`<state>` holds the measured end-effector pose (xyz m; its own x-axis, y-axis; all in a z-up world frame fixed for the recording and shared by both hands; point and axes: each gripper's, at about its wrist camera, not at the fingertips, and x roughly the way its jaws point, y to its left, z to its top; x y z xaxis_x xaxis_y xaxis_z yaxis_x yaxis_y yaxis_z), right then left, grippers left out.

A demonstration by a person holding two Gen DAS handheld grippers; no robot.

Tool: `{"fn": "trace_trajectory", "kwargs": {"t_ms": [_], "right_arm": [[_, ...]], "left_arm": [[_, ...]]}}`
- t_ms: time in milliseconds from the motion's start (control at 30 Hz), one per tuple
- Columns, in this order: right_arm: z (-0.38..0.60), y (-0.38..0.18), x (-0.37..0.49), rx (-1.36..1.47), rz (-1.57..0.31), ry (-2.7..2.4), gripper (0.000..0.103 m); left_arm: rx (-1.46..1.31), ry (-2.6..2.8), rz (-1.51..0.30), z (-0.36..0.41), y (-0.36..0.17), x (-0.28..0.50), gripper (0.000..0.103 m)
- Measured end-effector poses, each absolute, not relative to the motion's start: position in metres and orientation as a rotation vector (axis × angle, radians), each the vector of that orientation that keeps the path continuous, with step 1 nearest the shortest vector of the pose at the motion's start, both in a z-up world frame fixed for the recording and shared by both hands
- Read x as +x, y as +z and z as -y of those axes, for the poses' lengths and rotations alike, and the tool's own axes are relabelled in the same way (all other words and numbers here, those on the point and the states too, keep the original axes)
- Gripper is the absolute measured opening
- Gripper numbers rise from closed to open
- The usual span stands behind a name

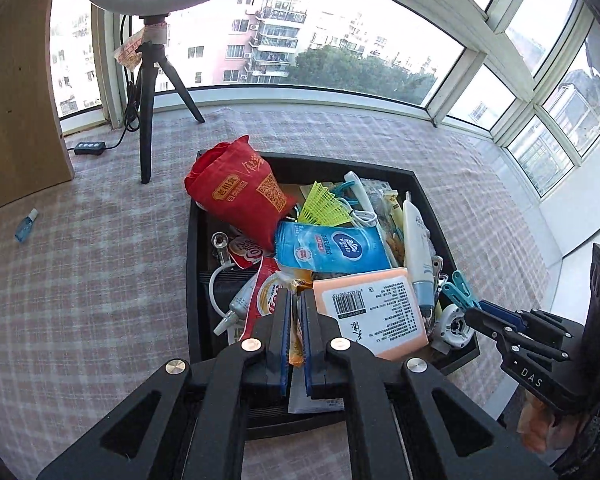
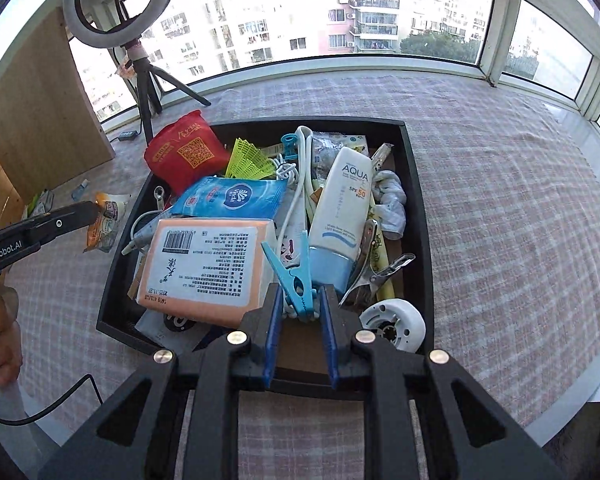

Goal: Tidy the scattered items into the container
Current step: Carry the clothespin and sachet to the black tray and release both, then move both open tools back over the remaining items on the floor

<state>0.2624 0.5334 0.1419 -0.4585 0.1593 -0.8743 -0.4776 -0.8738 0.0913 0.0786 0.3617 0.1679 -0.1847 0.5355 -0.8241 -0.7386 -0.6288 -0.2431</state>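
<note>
A black tray [image 1: 192,280] [image 2: 416,220] on the checked cloth holds a red bag [image 1: 236,192], a blue wipes pack [image 1: 332,248], an orange tissue pack [image 2: 204,264], a sunscreen tube [image 2: 346,200] and several smaller items. My left gripper [image 1: 297,304] [image 2: 92,212] hangs over the tray's left side. An orange-and-white snack packet [image 1: 266,292] [image 2: 108,216] sits between its slightly parted pads. My right gripper [image 2: 300,308] [image 1: 476,312] is over the tray's near right, jaws apart around a blue clothespin [image 2: 296,280] with a gap showing beside it.
A ring light on a tripod [image 1: 146,120] stands at the back left beside a wooden board [image 1: 16,100]. A small blue bottle [image 1: 26,224] and a cable switch [image 1: 90,147] lie on the cloth. Windows run along the far and right sides.
</note>
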Motion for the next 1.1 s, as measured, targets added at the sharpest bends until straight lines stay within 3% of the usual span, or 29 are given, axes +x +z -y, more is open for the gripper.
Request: {"fn": "trace_trajectory", "kwargs": {"t_ms": [67,533,800,1100], "right_arm": [[-0.535,0.146,0.267,-1.338,-0.472,2.356,0.042],[-0.494,0.171,0.244,-1.312,-0.392,2.46,0.051],[-0.429,0.178,0.205,-1.349,-0.314,2.596,0.057],[-0.349,0.175,0.167,-1.435,-0.205,2.746,0.06]], "left_arm": [[-1.163,1.931,-0.266,-0.363,0.176,0.088,0.049],[-1.102,2.074,-0.285,-0.323,0.198,0.09,0.05],[-1.175,2.246,-0.219,-0.249,0.2,0.065,0.07],[-1.287,2.432,-0.103,-0.151,0.192,0.053,0.074]]}}
